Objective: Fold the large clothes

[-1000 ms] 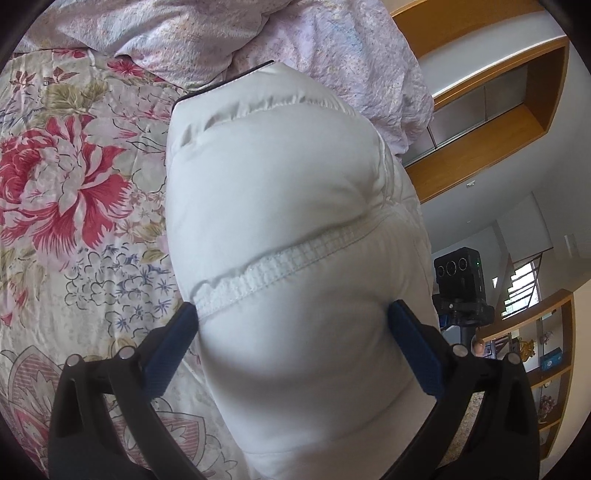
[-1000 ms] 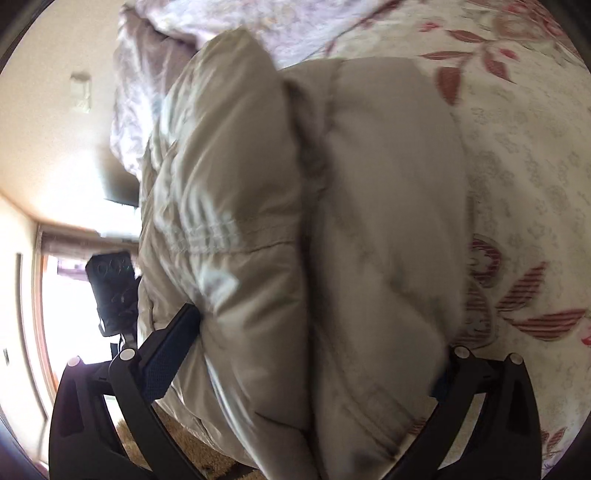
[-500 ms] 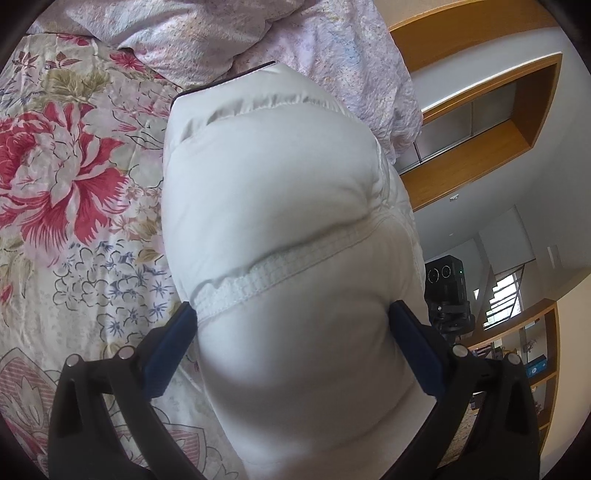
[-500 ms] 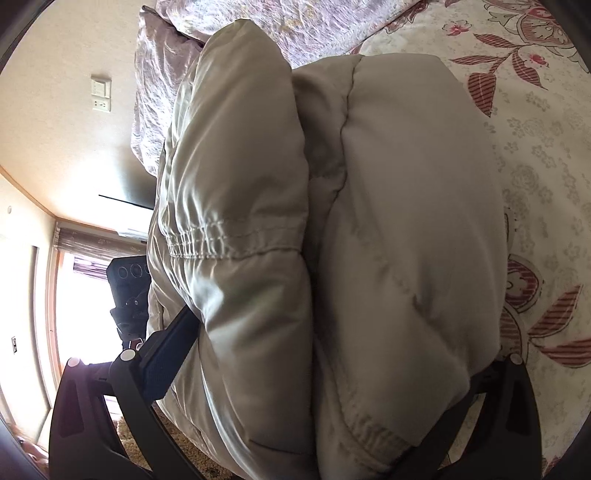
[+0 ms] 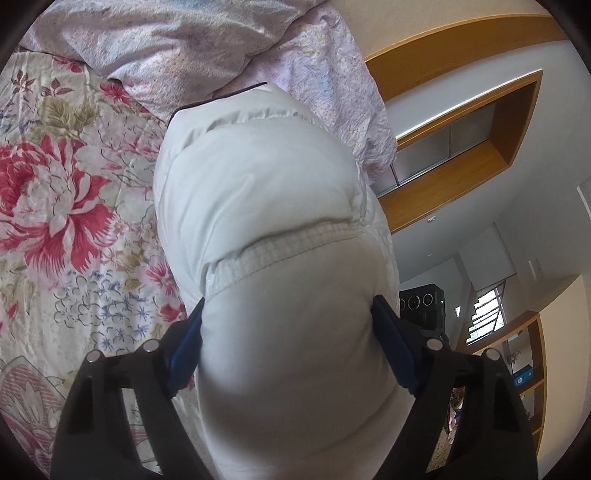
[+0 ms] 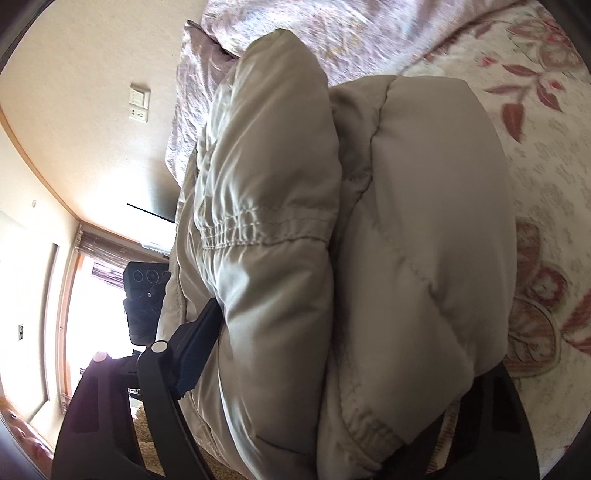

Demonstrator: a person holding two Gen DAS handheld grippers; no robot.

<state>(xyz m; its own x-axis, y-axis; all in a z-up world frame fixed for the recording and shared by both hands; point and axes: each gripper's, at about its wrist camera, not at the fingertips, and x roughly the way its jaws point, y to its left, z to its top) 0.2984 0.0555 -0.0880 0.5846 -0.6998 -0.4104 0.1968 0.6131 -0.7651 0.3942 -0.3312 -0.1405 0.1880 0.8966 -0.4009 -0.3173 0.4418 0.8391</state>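
Observation:
A white padded jacket (image 5: 258, 192) lies folded in thick layers on a floral bedspread (image 5: 55, 206). My left gripper (image 5: 290, 321) is shut on a thick fold of it near an elastic cuff seam (image 5: 280, 251), its blue pads pressed into both sides. In the right wrist view the same jacket (image 6: 424, 229) looks beige and bulges between the fingers. My right gripper (image 6: 332, 354) is shut on a stacked bundle of folds. Its right finger is hidden under the cloth.
A crumpled lilac quilt (image 5: 207, 40) lies at the head of the bed, also seen in the right wrist view (image 6: 332, 33). A black camera on a stand (image 5: 423, 306) is beside the bed. Wooden shelves (image 5: 524, 373) and a bright window (image 6: 85, 325) lie beyond.
Both grippers have kept their hold on the jacket. The left gripper has closed further on its fold. The right view has swung, showing more wall and less bedspread.

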